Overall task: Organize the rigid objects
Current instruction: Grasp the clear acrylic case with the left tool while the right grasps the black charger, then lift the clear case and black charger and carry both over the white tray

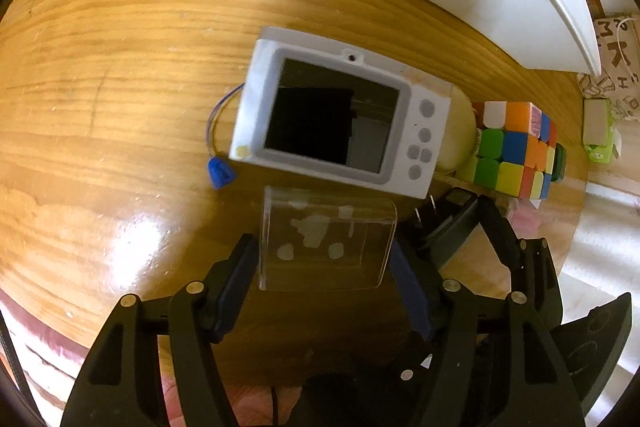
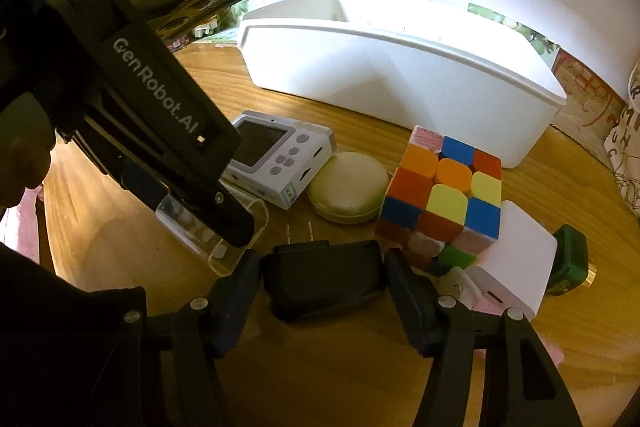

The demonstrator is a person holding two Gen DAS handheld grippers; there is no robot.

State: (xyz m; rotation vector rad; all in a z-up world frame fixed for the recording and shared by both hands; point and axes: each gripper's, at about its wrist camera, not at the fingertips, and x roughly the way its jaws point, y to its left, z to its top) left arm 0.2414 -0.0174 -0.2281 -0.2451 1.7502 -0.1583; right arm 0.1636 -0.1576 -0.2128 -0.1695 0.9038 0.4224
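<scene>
Both pairs of jaws are closing on a pick, neither yet lifted. The left gripper (image 1: 324, 263) has its jaws set either side of a clear plastic case (image 1: 326, 243) lying on the worktop (image 1: 100, 99); whether the pads actually press its walls is hard to tell through the transparent sides. Just beyond it sits a small white camera (image 1: 340, 119), then a pale round puff (image 2: 348, 187) and a colour cube (image 2: 440, 195). The right gripper (image 2: 322, 279) pinches a black charger (image 2: 324, 279), its prongs pointing forward. The white bin (image 2: 400, 67) waits behind, well apart. This looks like the grasping step; next, each piece likely needs lifting clear of its neighbours and carrying over the bin's rim.
</scene>
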